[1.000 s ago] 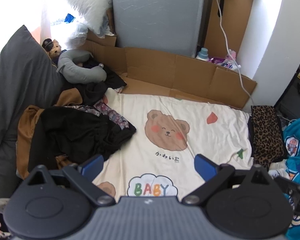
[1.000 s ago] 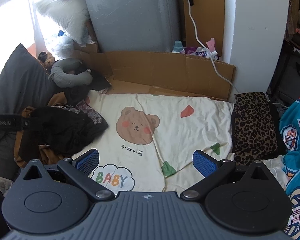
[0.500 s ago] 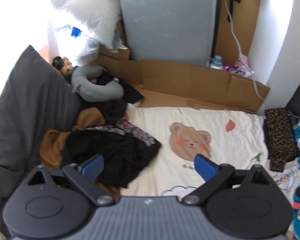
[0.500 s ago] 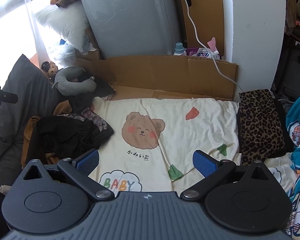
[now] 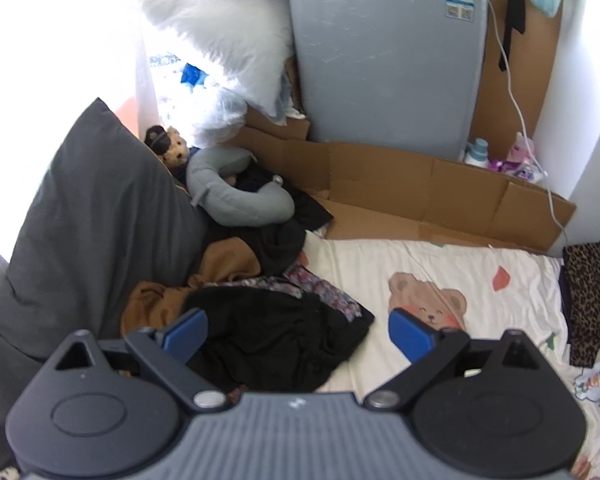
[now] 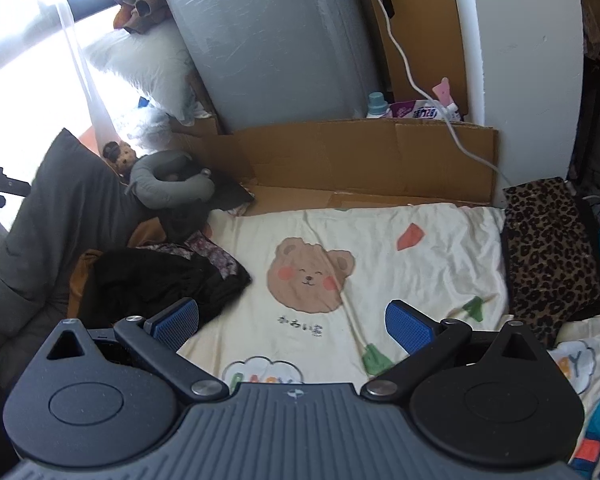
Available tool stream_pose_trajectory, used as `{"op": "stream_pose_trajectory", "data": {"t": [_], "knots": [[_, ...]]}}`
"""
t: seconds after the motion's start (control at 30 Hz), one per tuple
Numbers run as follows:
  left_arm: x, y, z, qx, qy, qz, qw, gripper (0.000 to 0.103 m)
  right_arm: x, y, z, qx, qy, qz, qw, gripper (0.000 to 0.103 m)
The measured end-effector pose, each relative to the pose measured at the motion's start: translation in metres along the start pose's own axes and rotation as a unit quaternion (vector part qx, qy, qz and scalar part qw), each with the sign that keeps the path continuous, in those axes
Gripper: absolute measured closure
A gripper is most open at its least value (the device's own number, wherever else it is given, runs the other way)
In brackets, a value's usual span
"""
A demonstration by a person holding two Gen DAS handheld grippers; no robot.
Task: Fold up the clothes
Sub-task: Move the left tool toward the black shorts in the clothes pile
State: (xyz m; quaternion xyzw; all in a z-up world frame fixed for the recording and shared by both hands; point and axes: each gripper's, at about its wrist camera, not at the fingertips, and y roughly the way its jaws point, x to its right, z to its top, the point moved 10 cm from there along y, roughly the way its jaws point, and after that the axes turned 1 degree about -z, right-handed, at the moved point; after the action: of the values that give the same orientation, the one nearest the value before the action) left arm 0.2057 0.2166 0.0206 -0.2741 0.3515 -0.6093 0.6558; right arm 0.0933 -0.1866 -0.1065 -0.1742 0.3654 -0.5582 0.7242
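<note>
A: Left wrist: left gripper (image 5: 298, 332) spread, empty, over black garment (image 5: 276, 340) heaped at bed's left edge.
B: Right gripper (image 6: 292, 326) spread too, over bear sheet (image 6: 380, 264). Nothing folded; pile (image 6: 156, 280) untouched.

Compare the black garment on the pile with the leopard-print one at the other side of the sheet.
The black garment is plain and dark; the leopard-print garment is brown with black spots. The black garment lies crumpled atop a heap of other clothes at the sheet's left edge; the leopard-print garment lies flat in a neat rectangle at the right edge, looking already folded. Both rest beside the bear-print sheet, and neither gripper touches them.
</note>
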Motion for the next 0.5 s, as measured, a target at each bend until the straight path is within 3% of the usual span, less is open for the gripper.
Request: {"op": "stream_pose_trajectory", "data": {"t": [0.13, 0.23, 0.4, 0.5], "knots": [[-0.025, 0.003, 0.015, 0.005, -0.004, 0.005, 1.0, 0.004, -0.009, 0.006, 0.003, 0.007, 0.005, 0.016, 1.0, 0.0], [-0.04, 0.009, 0.019, 0.003, -0.021, -0.012, 0.9997, 0.005, -0.014, 0.014, 0.002, 0.007, 0.003, 0.02, 1.0, 0.0], [-0.055, 0.029, 0.01, -0.006, -0.021, -0.005, 0.9998, 0.004, -0.016, 0.029, -0.004, 0.001, 0.028, 0.028, 0.999, 0.0], [-0.062, 0.046, -0.001, -0.016, -0.041, -0.01, 0.999, 0.005, -0.015, 0.038, -0.009, 0.013, 0.033, 0.009, 0.999, 0.0]]}}
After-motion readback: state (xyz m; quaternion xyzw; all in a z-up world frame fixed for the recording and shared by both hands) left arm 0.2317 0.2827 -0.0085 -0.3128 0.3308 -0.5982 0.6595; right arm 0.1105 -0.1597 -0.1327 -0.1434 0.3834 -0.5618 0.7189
